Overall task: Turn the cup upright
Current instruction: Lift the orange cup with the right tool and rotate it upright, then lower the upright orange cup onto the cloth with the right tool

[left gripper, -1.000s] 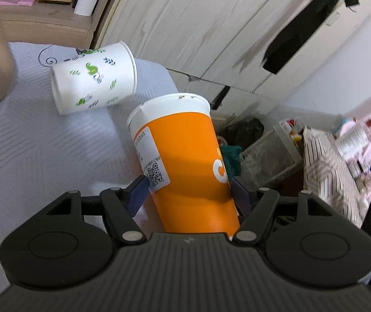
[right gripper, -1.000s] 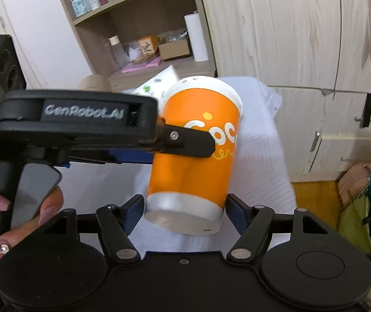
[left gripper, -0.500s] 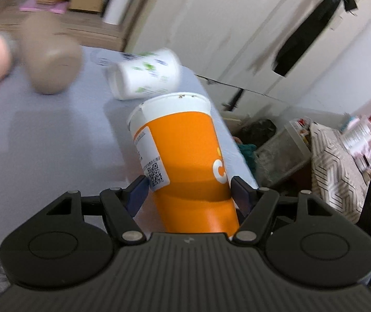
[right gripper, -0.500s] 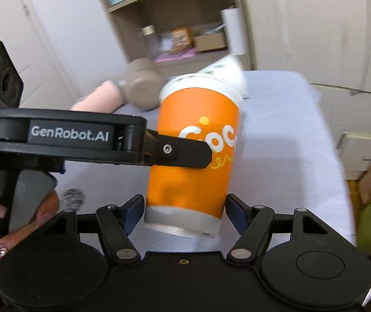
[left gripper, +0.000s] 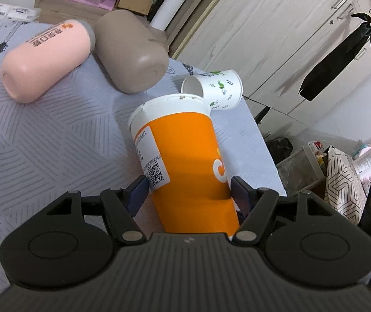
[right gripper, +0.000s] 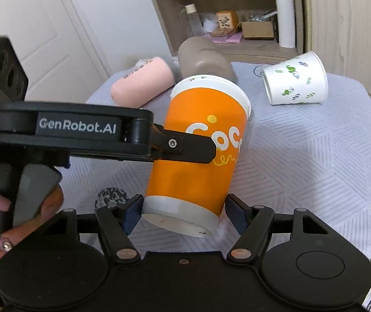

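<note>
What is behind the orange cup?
Behind the orange cup, held by the left tongs, lie a white cup, a taupe bottle and a pink bottle, all on their sides. The cloth directly behind the cup is hidden.

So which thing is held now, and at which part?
The left gripper clamps the orange cup at mid-body. The right gripper holds nothing.

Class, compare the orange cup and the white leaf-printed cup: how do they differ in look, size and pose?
The orange cup is taller; the white leaf-printed cup is shorter. The orange cup is held nearly upright, rim up, by the left gripper; the white cup lies on its side on the cloth. Both are open cups with white rims.
</note>
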Demonstrator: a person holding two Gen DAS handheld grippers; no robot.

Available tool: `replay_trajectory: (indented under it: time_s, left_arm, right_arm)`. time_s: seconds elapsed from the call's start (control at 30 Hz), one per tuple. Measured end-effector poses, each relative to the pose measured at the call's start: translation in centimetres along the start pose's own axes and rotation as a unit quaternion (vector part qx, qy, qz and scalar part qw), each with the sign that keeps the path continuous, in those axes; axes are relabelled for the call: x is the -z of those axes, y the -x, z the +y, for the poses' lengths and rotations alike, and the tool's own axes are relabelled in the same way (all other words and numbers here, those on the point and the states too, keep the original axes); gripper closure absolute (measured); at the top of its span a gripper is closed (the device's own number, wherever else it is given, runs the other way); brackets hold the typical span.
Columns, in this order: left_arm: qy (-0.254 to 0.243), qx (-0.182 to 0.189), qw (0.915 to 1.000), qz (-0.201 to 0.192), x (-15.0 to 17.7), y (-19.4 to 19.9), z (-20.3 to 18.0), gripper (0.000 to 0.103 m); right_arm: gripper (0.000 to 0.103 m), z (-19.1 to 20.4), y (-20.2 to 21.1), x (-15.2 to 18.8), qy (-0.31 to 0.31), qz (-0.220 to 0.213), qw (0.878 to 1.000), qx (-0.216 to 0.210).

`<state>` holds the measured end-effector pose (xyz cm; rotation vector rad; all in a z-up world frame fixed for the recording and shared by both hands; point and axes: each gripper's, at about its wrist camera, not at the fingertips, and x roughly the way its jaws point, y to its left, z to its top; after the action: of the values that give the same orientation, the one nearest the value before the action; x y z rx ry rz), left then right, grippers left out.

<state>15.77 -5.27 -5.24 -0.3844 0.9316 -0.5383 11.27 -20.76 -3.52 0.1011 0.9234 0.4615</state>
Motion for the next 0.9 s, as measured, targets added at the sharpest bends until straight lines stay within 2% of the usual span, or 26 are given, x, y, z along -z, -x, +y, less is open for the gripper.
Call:
replay_trajectory:
  time_s: [0.13, 0.17, 0.23, 0.37, 0.5, 0.6, 0.7, 0.83, 0.87, 0.9]
  left_arm:
    - [0.0, 0.017, 0.9998, 0.006, -0.1, -0.1, 0.7, 0.034]
    - [0.001, 0.02, 0.9998, 0.009, -0.2, -0.1, 0.9, 0.034]
    - [0.0, 0.022, 0.9997, 0.008, -0.2, -0.2, 1.1, 0.033]
    - [0.009, 0.029, 0.9995, 0.013, -0.3, -0.1, 1.7, 0.032]
    - [0.028, 0.041, 0.9988, 0.0, -0.9, 0.4, 2.5, 0.027]
    - [0.044, 0.046, 0.9979, -0.01, -1.2, 0.5, 3.5, 0.027]
    - [0.056, 0.046, 0.9974, -0.009, -1.2, 0.1, 4.2, 0.027]
    - [0.065, 0.061, 0.996, -0.004, -1.3, -0.6, 4.6, 0.027]
    - [0.063, 0.061, 0.9961, -0.005, -1.3, -0.7, 4.7, 0.027]
    - [0.061, 0.06, 0.9963, -0.004, -1.4, -0.9, 4.6, 0.026]
  right_arm:
    - [0.024, 0.3, -0.2, -0.2, 0.016, 0.009, 1.0, 0.002]
    - [0.017, 0.2, 0.0, -0.2, 0.018, 0.003, 1.0, -0.004]
    - [0.009, 0.3, 0.5, -0.4, 0.034, -0.004, 0.999, -0.013]
    - [0.009, 0.1, 1.2, -1.3, 0.045, -0.01, 0.999, -0.018]
    - [0.009, -1.2, 0.8, -2.6, 0.017, -0.001, 0.999, -0.044]
    - [0.009, -2.5, 0.2, -3.4, -0.01, 0.009, 0.997, -0.075]
    - [0.011, -3.4, -1.1, -4.0, -0.036, 0.024, 0.995, -0.086]
    - [0.016, -3.6, -2.3, -4.3, -0.048, 0.036, 0.992, -0.107]
    - [0.024, -3.7, -2.4, -4.2, -0.049, 0.034, 0.992, -0.113]
    - [0.026, -3.7, -2.4, -4.2, -0.049, 0.031, 0.991, -0.118]
